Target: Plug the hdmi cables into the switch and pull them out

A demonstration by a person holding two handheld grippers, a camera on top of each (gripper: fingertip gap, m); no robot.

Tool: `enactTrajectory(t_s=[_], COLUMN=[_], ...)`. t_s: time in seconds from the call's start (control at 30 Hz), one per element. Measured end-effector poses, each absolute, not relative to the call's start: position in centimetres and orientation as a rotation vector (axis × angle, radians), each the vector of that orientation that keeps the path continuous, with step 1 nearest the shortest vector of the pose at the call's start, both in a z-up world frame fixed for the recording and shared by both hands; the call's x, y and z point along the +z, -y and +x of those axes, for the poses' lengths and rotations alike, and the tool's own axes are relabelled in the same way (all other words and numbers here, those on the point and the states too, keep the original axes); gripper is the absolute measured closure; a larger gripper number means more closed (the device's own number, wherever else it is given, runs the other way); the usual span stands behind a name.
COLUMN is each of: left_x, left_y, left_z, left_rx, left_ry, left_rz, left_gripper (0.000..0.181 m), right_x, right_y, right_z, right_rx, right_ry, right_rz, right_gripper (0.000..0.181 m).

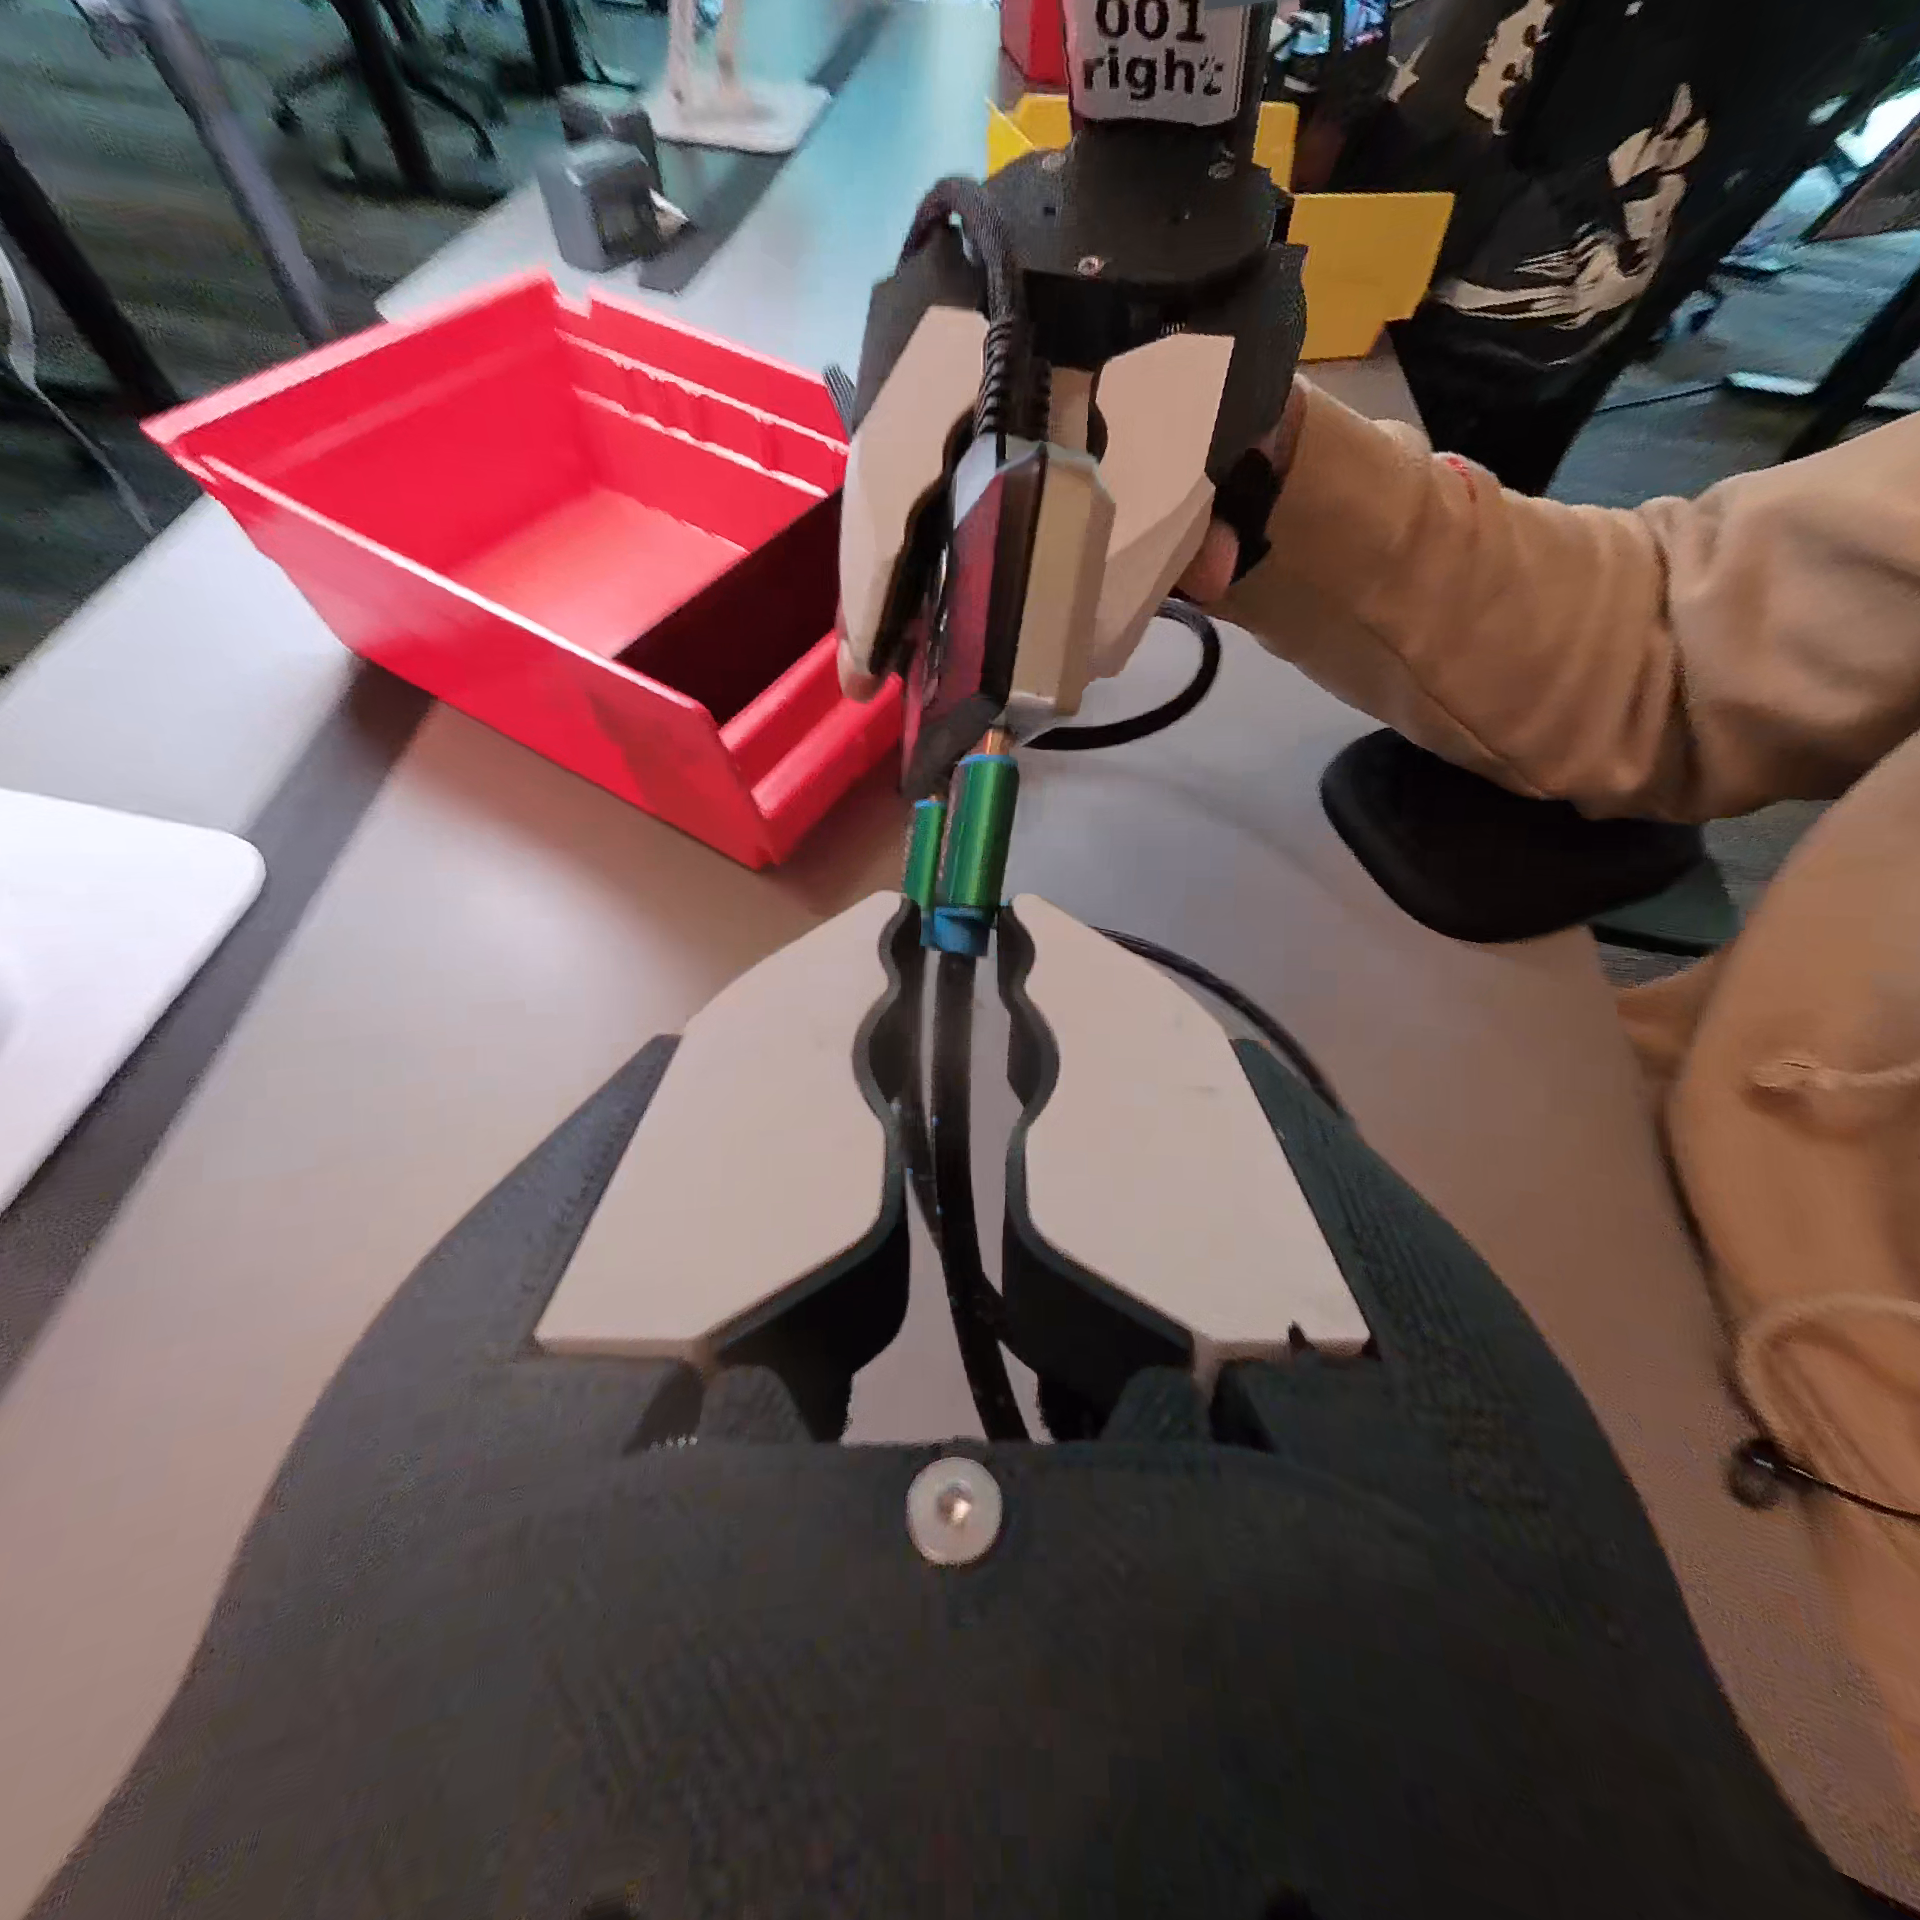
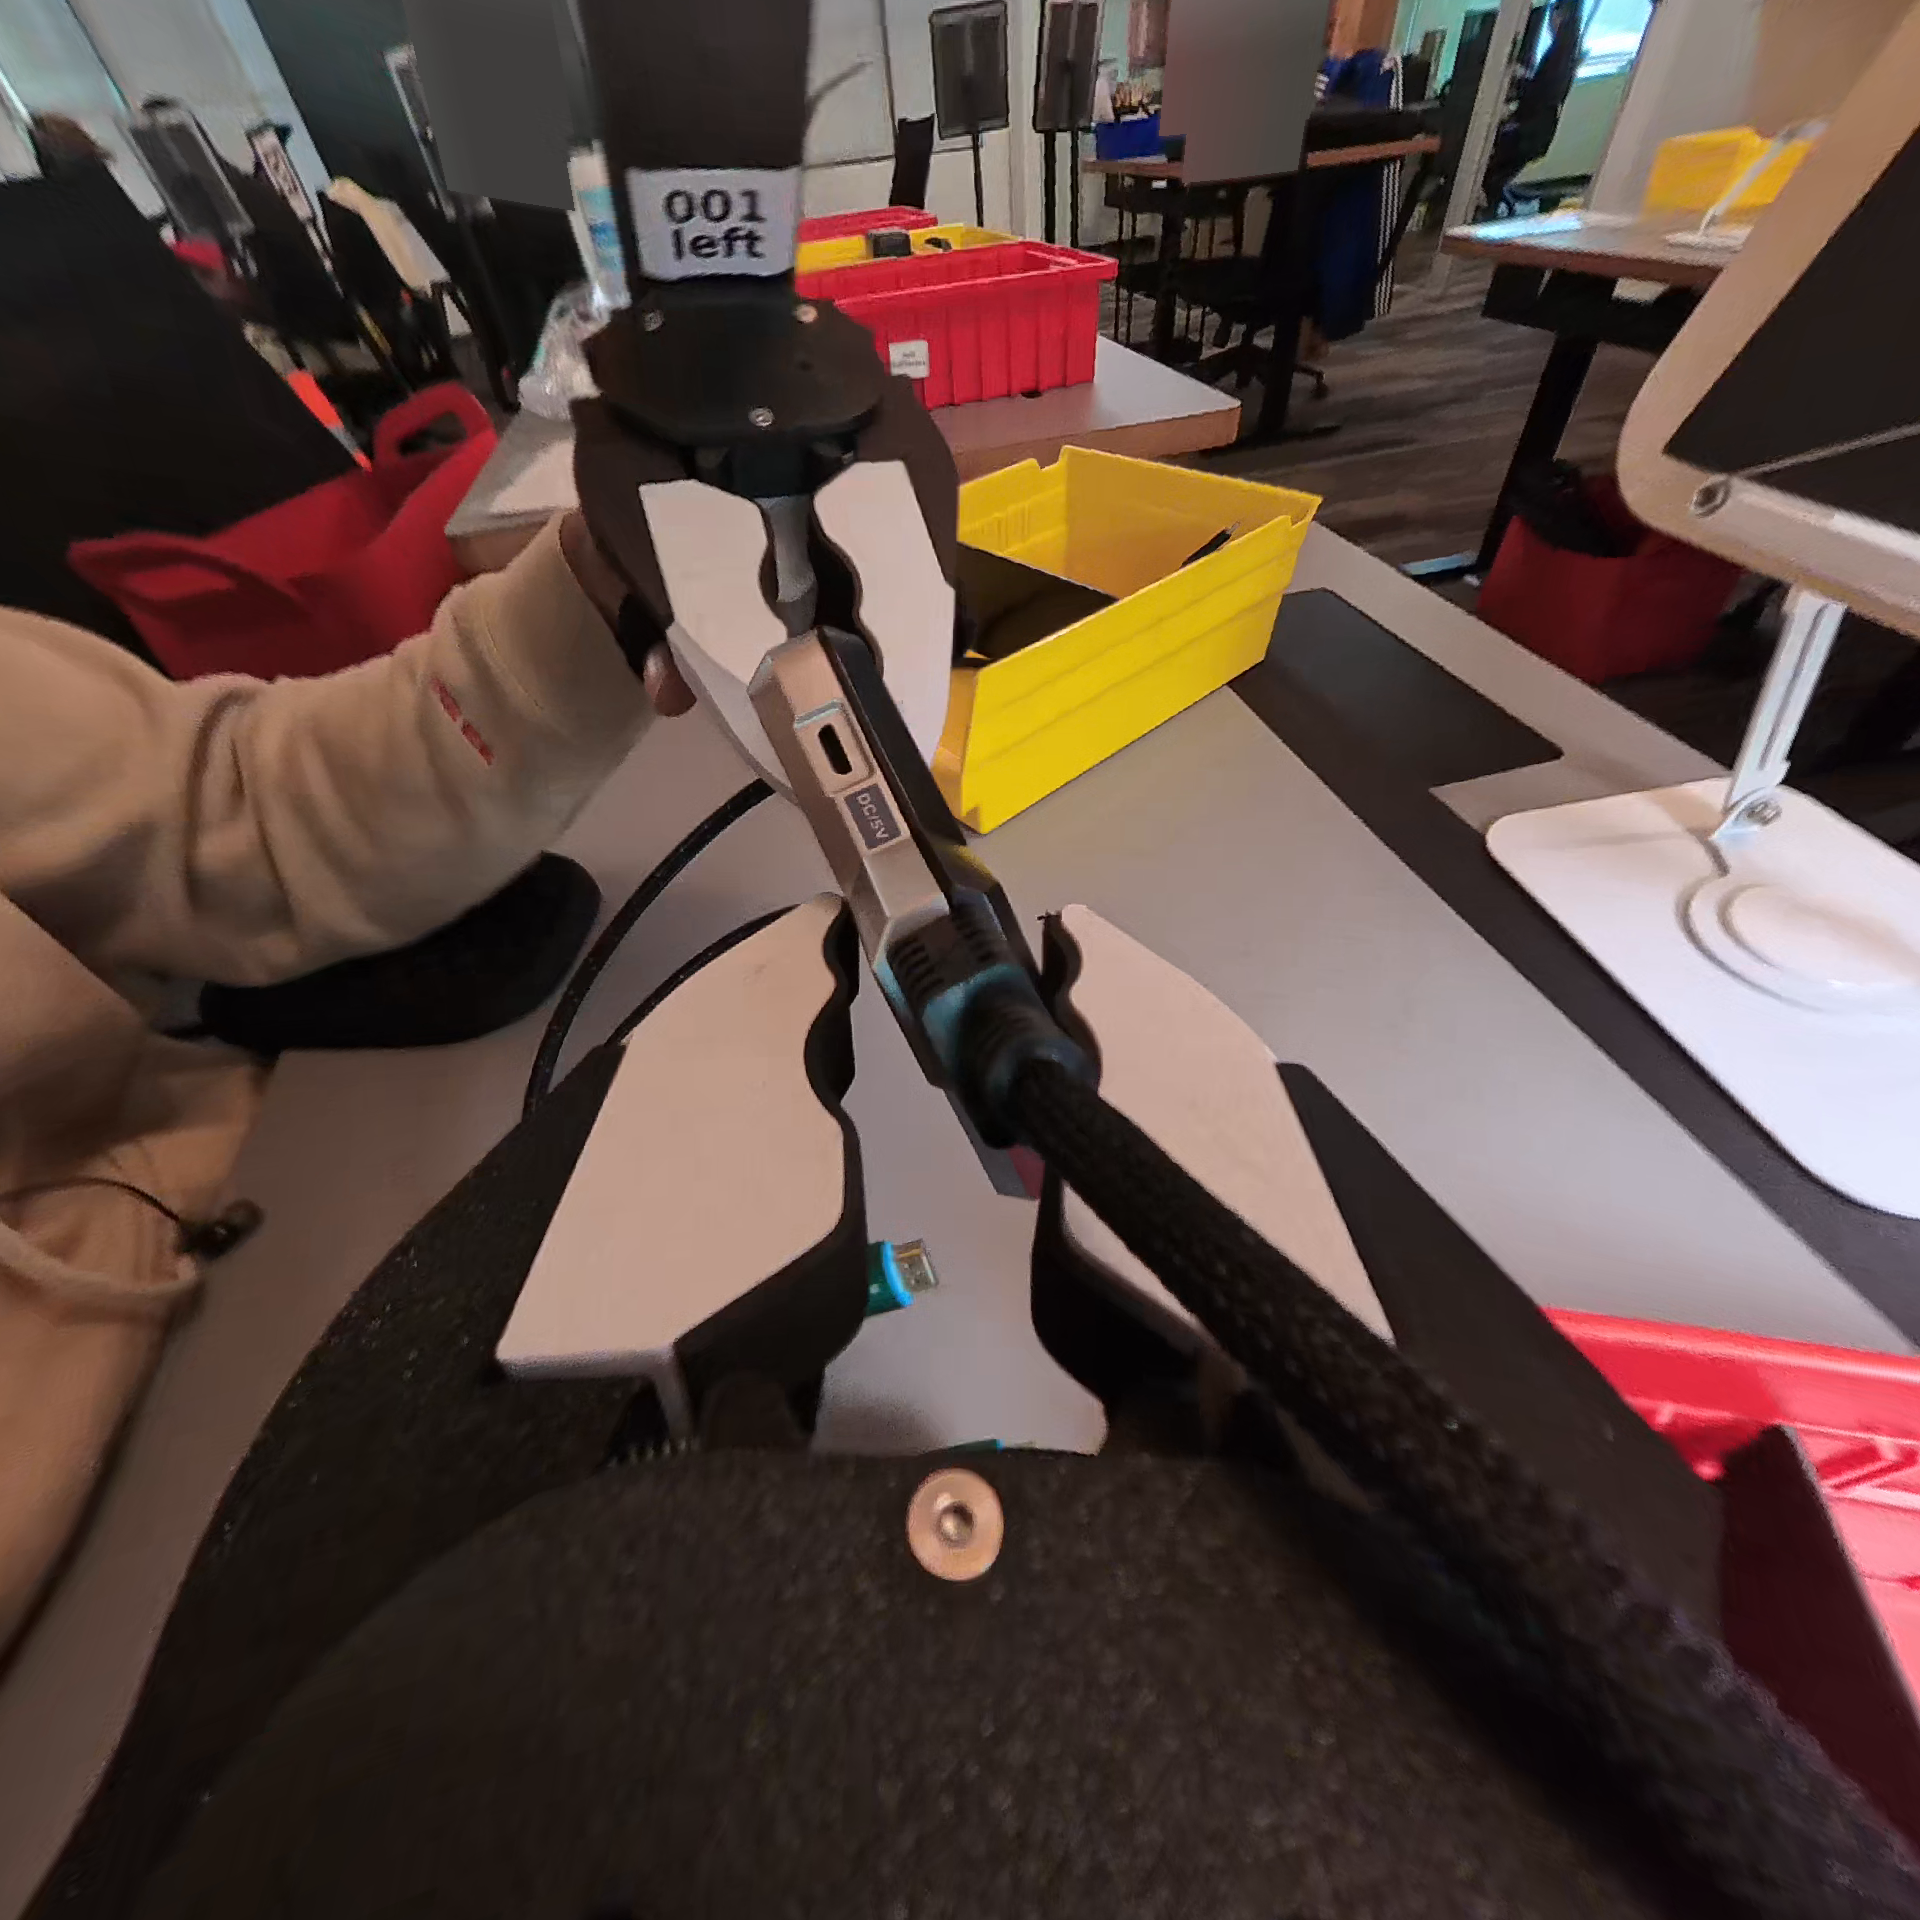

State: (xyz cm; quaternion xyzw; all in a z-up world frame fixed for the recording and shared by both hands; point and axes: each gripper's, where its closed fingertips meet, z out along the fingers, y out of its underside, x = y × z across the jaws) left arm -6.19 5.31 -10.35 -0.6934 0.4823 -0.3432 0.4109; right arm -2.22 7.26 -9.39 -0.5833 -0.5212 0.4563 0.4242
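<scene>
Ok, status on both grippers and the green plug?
Left gripper shut on green plug. Right gripper shut on switch. Plug tip at switch port, metal showing, not seated. Braided cable plugged into the opposite end; nothing blocking.

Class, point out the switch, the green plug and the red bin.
switch (image 2: 831,769), right wrist view, its silver side.
green plug (image 1: 975,836), left wrist view, its metal shell.
red bin (image 1: 582,566), left wrist view, its floor.

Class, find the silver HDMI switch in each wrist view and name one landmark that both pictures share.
Left wrist view: the HDMI switch is above centre, clamped edge-on in the far right gripper, green plugs just below it.
Right wrist view: the switch is at centre, running diagonally from the right gripper toward the far left gripper.
Shared landmark: the red bin.
</scene>
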Motion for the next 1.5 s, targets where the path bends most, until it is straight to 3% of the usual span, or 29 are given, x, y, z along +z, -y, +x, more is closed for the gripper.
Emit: enactTrajectory(t_s=[0.23,0.53,0.63,0.8,1.5], left_x=[-9.2,-9.8,-9.7,-8.5,-13.3], left_y=[-5.2,-3.2,-2.7,-2.9,-3.0], left_z=[-6.7,-6.3,-6.1,-6.1,-4.4], left_rx=[-0.772,-1.060,-1.103,-1.161,-1.106], left_ry=[-1.217,-1.256,-1.272,-1.211,-1.364], left_rz=[-1.716,-1.777,-1.776,-1.728,-1.853], left_gripper=[0.169,0.168,0.169,0.169,0.170], right_x=[-9.2,-8.3,-7.9,-7.1,-12.7], right_y=[-6.8,-5.0,-4.7,-4.4,-4.3], right_z=[-3.4,-3.3,-3.2,-3.1,-1.6], right_rx=[1.455,1.199,1.165,1.200,1.329], right_ry=[1.128,1.345,1.360,1.346,1.529], right_rz=[-1.644,-1.273,-1.222,-1.242,-1.498], right_gripper=[0.148,0.137,0.151,0.157,0.158])
